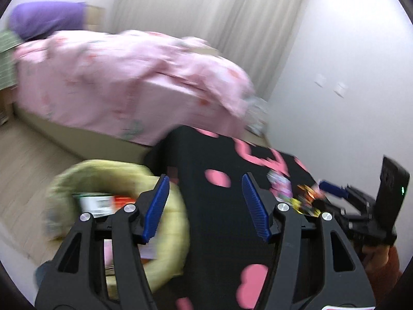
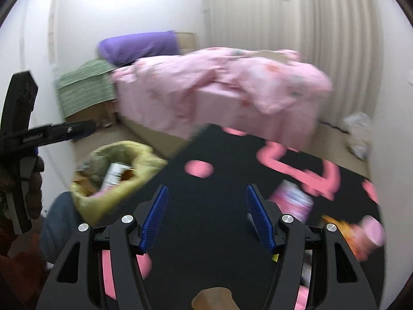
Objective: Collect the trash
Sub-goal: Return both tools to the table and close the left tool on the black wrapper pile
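Note:
A yellow-green trash bag (image 1: 165, 214) stands open on the floor at the left, with a white and orange carton (image 1: 100, 202) inside; it also shows in the right wrist view (image 2: 113, 178). My left gripper (image 1: 205, 206) is open and empty above the black mat (image 1: 214, 155), just right of the bag. My right gripper (image 2: 206, 217) is open and empty over the mat (image 2: 227, 178). Loose trash lies on the mat: a pink wrapper (image 2: 294, 201), an orange packet (image 2: 346, 235), colourful wrappers (image 1: 296, 193). A brown scrap (image 2: 214, 297) lies below my right gripper.
A bed with a pink quilt (image 1: 129, 82) and purple pillow (image 1: 46, 18) stands behind the mat. A crumpled clear plastic bag (image 2: 358, 134) lies by the right wall. Curtains (image 2: 296, 20) hang at the back. The right gripper's body (image 1: 361, 201) shows at the left view's right edge.

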`<state>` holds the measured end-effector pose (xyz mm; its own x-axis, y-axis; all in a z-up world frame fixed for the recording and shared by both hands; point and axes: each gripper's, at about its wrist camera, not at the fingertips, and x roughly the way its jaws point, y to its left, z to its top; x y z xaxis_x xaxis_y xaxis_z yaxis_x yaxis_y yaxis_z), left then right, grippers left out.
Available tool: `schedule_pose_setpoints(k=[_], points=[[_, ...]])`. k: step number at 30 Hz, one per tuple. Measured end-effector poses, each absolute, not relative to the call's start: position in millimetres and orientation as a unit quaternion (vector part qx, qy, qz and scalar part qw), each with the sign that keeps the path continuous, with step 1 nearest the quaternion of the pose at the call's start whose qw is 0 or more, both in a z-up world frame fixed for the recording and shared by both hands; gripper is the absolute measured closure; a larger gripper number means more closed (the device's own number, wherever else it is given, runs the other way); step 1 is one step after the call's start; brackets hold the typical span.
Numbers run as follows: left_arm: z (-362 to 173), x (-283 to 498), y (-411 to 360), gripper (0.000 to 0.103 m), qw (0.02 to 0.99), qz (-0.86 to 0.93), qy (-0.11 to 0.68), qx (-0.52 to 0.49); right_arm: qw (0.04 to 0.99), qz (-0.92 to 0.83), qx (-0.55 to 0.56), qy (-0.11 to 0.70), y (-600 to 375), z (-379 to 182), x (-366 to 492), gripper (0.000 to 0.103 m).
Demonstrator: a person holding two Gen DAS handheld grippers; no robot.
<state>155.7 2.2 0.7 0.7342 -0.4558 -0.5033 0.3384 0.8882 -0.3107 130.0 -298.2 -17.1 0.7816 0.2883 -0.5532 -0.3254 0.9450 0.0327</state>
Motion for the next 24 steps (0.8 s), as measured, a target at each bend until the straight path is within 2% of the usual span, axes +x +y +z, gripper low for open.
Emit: schedule_pose_setpoints(k=[8,15,20,24], points=[[-22.8,179.9,-158.0,0.047,0.856,-0.387,0.342,0.018,0.952,0.014,0.008,0.306,-431.0,-40.2,97.0,0.044],[-44.4,206.1,-278.4,0.047,0.799,-0.462,0.378,0.08,0.933,-0.063,0.066,0.349,-485.6,-76.1,89.5,0.044],[-74.1,238.0,-326.6,0.047,0.786,-0.431,0.438,0.074,0.935,-0.064,0.074,0.341,-490.3,-88.3,91.1,0.044],[-84.5,243.7,-336.0,0.047,0.786,-0.416,0.452,0.072,0.938,-0.035,0.09,0.332,-490.0,-88.0,94.4,0.044]])
